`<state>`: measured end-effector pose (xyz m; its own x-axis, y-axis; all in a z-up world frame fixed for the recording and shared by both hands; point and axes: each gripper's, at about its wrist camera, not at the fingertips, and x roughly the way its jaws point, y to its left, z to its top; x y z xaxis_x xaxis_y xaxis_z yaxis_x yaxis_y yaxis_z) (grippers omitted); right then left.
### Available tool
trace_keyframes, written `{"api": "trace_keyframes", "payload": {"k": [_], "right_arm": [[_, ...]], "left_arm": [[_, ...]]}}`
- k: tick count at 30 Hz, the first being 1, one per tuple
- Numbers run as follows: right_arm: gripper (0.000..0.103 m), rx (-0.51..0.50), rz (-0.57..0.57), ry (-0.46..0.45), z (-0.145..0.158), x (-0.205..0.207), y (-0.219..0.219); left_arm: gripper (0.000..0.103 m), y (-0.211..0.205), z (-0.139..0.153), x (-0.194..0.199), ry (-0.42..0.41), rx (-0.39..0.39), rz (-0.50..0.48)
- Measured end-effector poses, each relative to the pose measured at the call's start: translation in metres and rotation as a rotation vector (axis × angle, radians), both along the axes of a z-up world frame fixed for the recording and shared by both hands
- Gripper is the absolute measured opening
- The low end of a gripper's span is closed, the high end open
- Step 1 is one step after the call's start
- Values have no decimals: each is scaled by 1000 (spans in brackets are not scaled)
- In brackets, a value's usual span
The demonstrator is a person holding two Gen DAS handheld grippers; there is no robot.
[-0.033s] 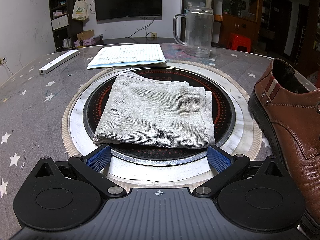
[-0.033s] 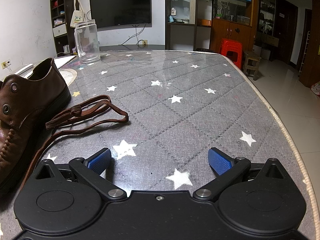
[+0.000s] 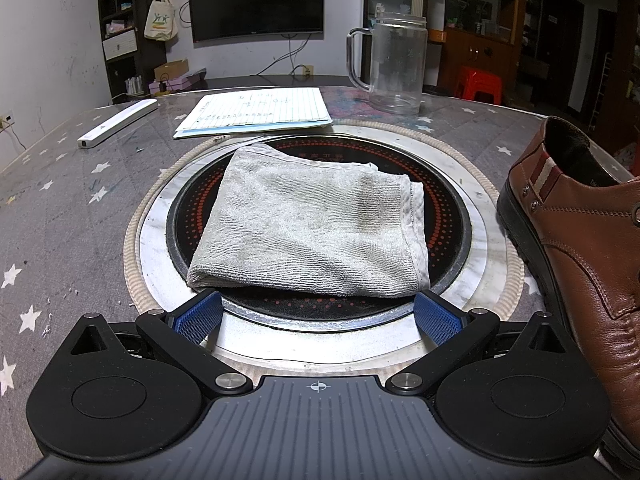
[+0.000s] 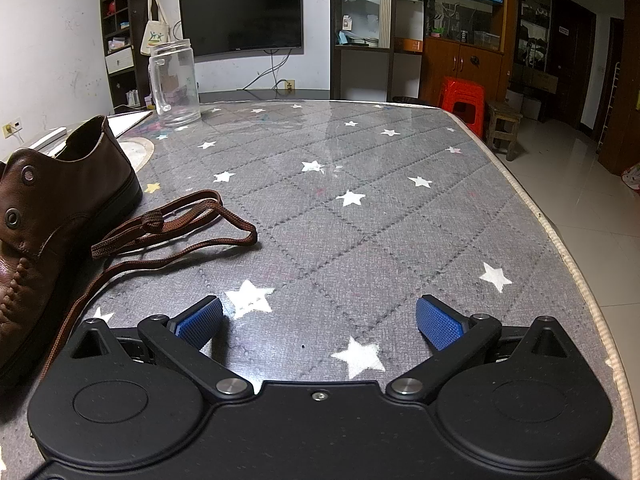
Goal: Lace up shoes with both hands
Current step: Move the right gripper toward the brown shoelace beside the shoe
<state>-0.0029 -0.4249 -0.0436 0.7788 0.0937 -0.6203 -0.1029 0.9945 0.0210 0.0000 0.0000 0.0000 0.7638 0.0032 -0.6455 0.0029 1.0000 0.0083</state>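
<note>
A brown leather shoe stands on the star-patterned table at the right edge of the left wrist view. The same shoe fills the left edge of the right wrist view, and the eyelets that show have no lace in them. A brown shoelace lies loose in loops on the table right of the shoe, one strand trailing toward the camera. My left gripper is open over a grey towel's near edge, left of the shoe. My right gripper is open above bare table, right of the lace, holding nothing.
A folded grey towel lies on a round black cooktop with a metal rim. Behind it are a sheet of paper, a white bar and a clear glass mug. The table's edge runs along the right.
</note>
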Motion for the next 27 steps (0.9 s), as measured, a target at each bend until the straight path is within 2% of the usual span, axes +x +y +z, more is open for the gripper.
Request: {"api": "trace_keyframes", "payload": {"k": [13,20,27], "right_arm": [[103,17,11,-3,11,-1,3],[103,-20,72,-66,31,15,15],[103,-84,126,-85,33,42,31]], "left_arm": [[103,0,0,0,0,0,0],[103,0,0,0,0,0,0],[103,0,0,0,0,0,0]]}}
